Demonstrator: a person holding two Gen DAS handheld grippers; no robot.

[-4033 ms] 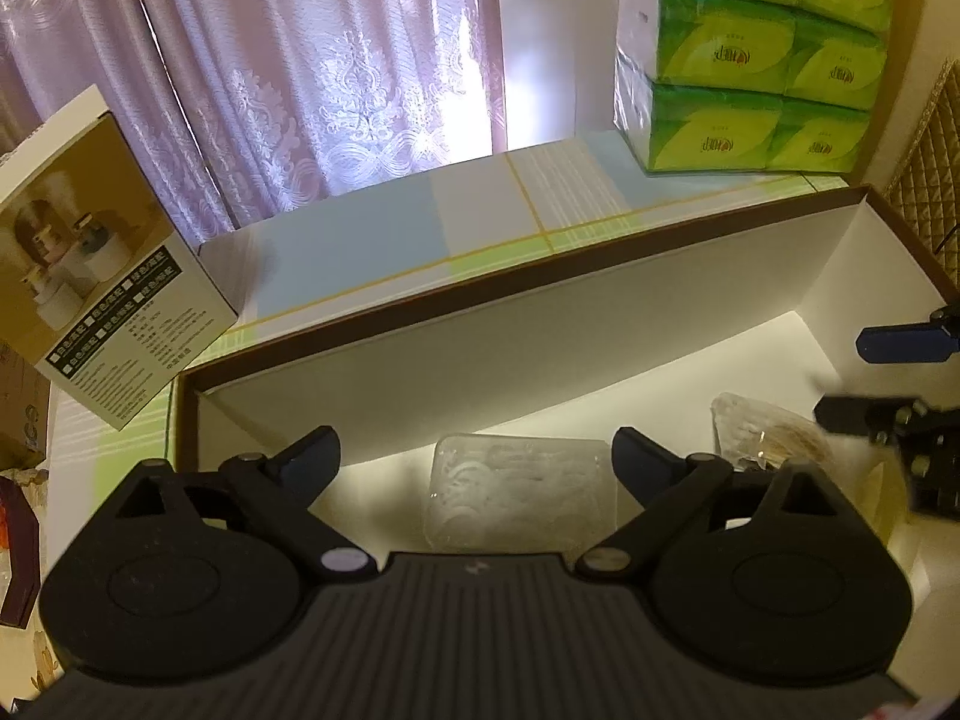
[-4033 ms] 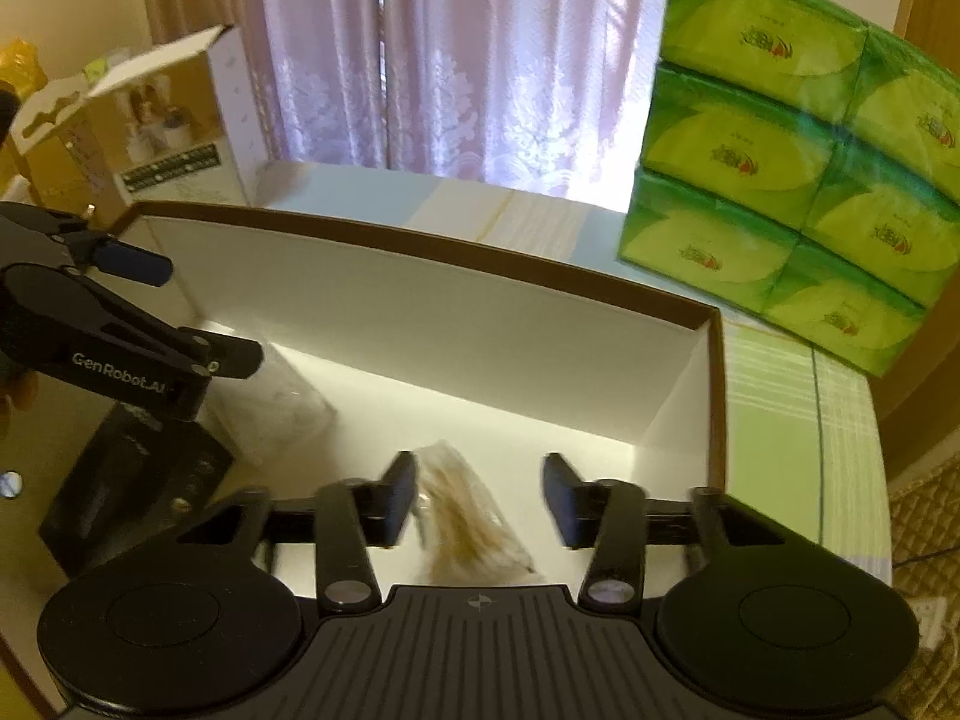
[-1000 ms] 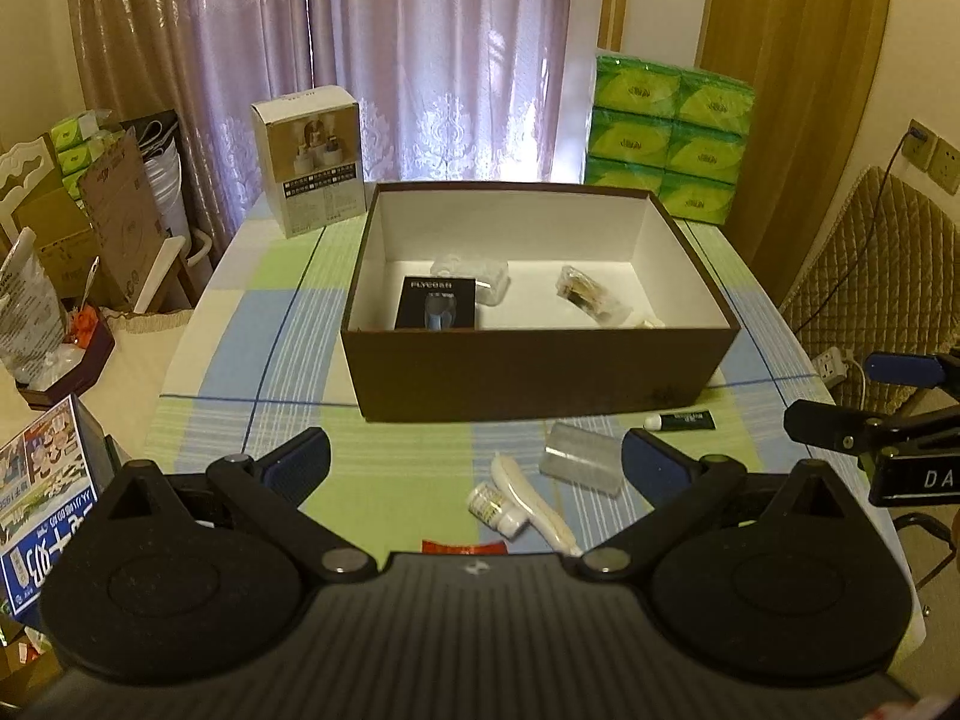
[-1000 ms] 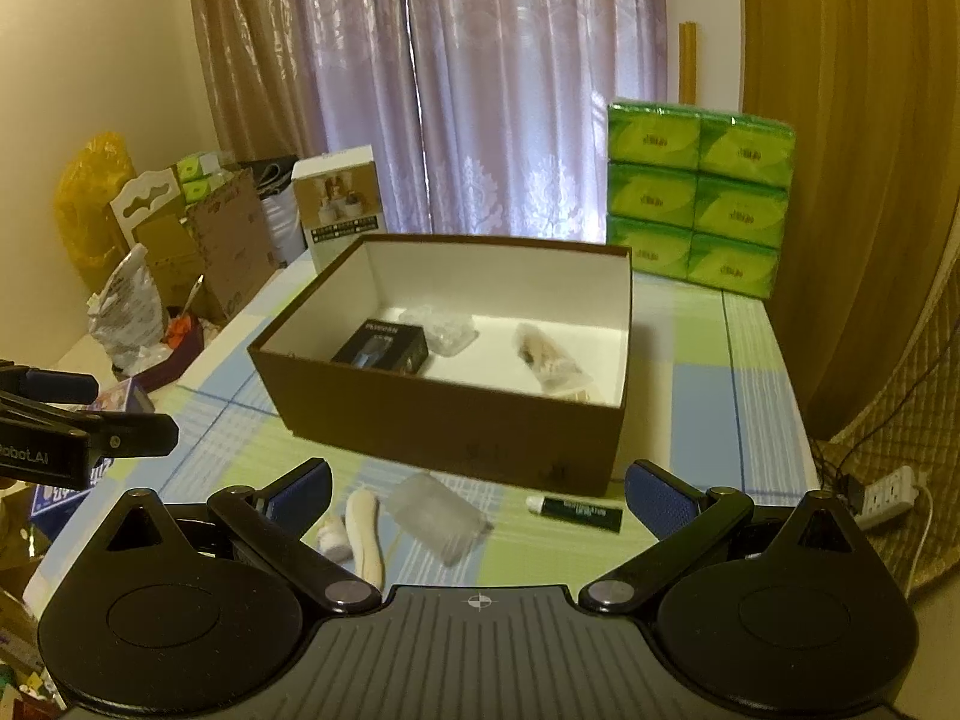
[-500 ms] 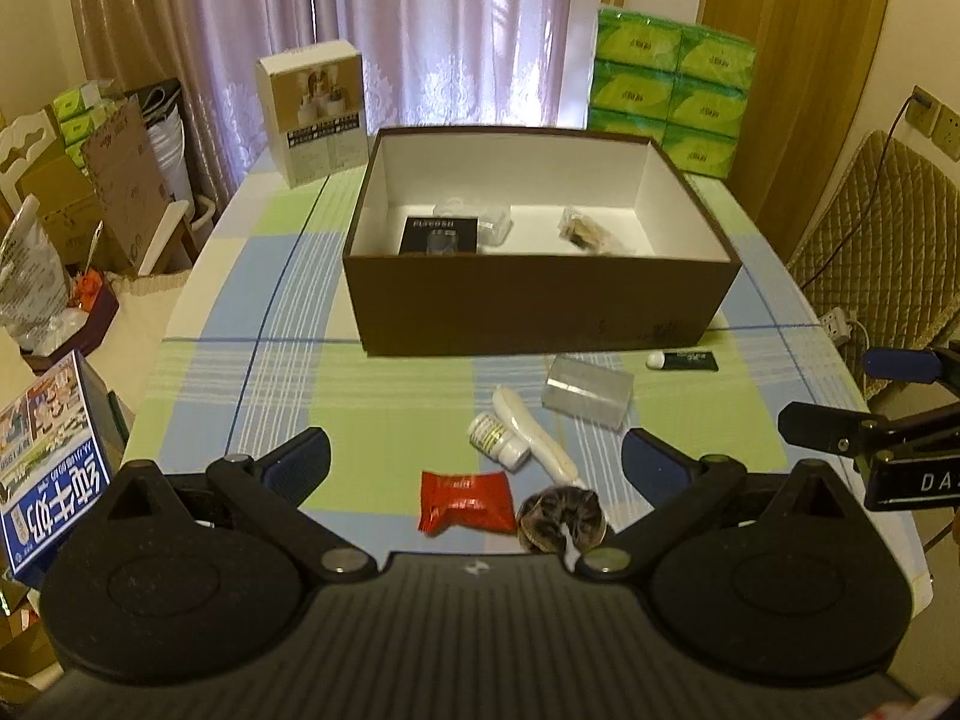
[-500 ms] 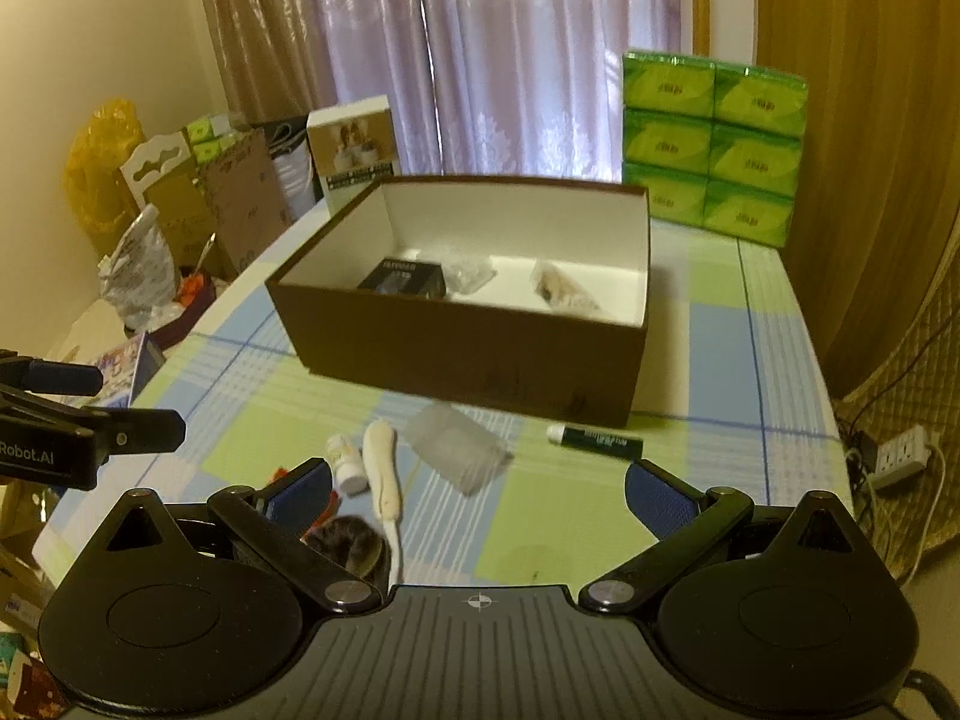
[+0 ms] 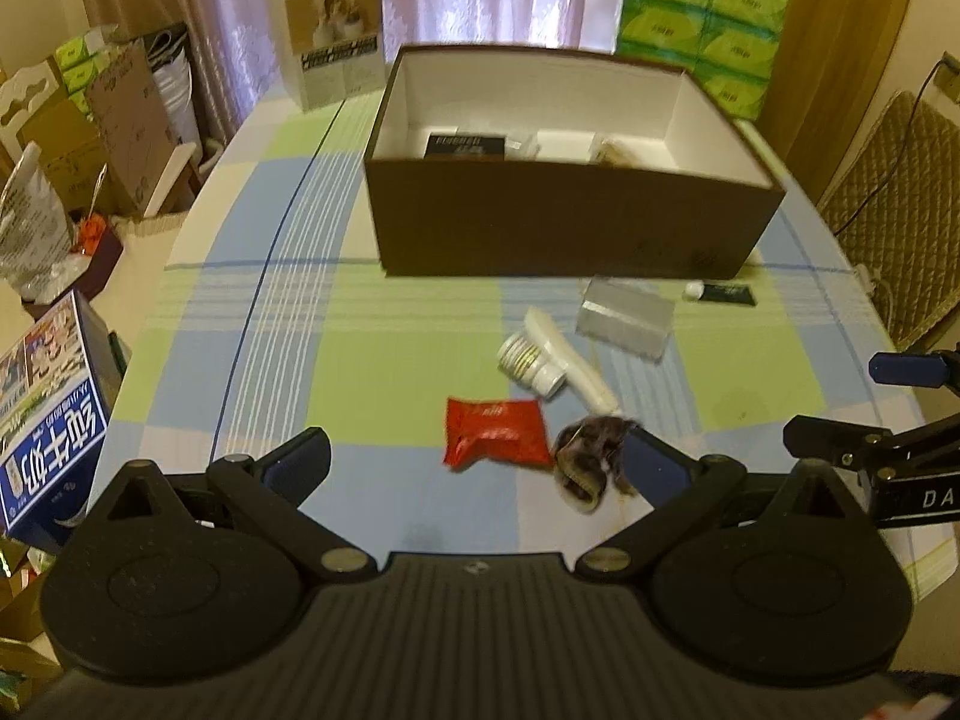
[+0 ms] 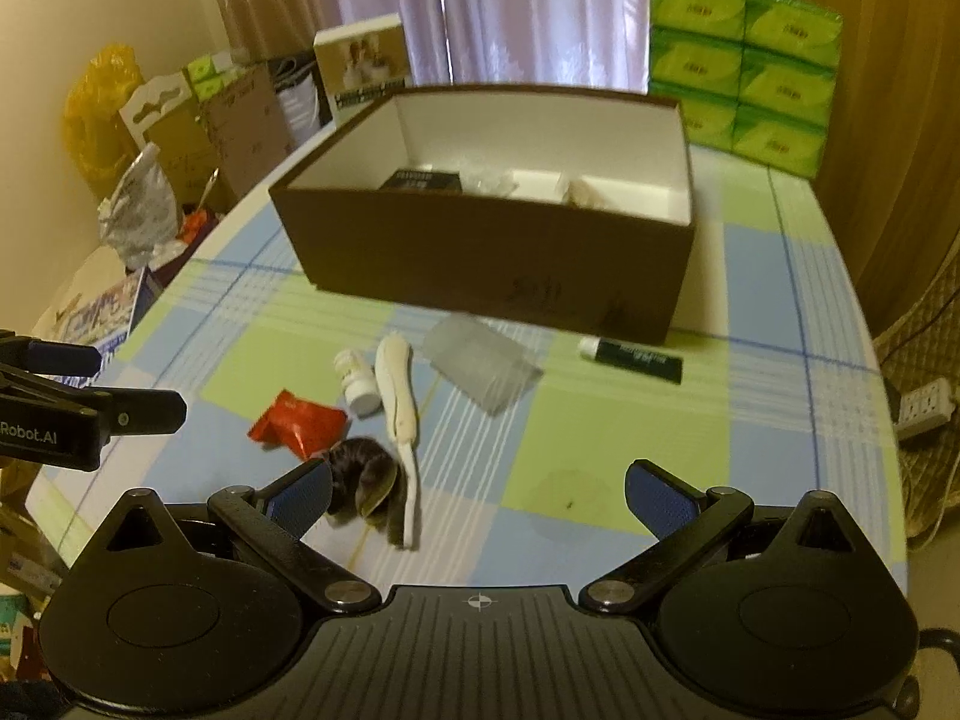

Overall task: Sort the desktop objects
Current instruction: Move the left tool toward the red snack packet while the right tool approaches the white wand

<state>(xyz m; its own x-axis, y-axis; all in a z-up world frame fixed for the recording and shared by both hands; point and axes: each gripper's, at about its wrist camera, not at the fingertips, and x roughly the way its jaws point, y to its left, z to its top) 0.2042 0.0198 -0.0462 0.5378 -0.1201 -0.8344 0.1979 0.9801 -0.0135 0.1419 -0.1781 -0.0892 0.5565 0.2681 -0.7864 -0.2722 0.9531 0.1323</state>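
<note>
My left gripper (image 7: 474, 462) hangs above the near edge of the table (image 7: 384, 360), fingers spread wide and holding nothing. Far to the left on the cloth stands a white carton (image 7: 329, 36) with a photo on its front. Between my left fingers, nearer the right one, lies a red packet (image 7: 495, 432), flat on the cloth. Just right of it, touching its edge, sits a dark hairy bundle (image 7: 591, 462), close against my right fingertip. Behind those two lie a small white bottle (image 7: 531, 363) on its side and a long cream handle (image 7: 570, 360), side by side and touching. Further right is a clear plastic case (image 7: 624, 321), and beyond it a dark tube (image 7: 723, 292) with a white cap, close to the front wall of the brown box (image 7: 564, 228). The box is open; a black packet (image 7: 462, 145) and some pale wrapped things rest inside on its white floor. A stack of green tissue packs (image 7: 702, 18) stands behind the box at the right. My right gripper (image 8: 477, 489) hovers over the same near edge, fingers equally wide apart and empty, its left fingertip (image 8: 303, 489) just beside the hairy bundle.
</note>
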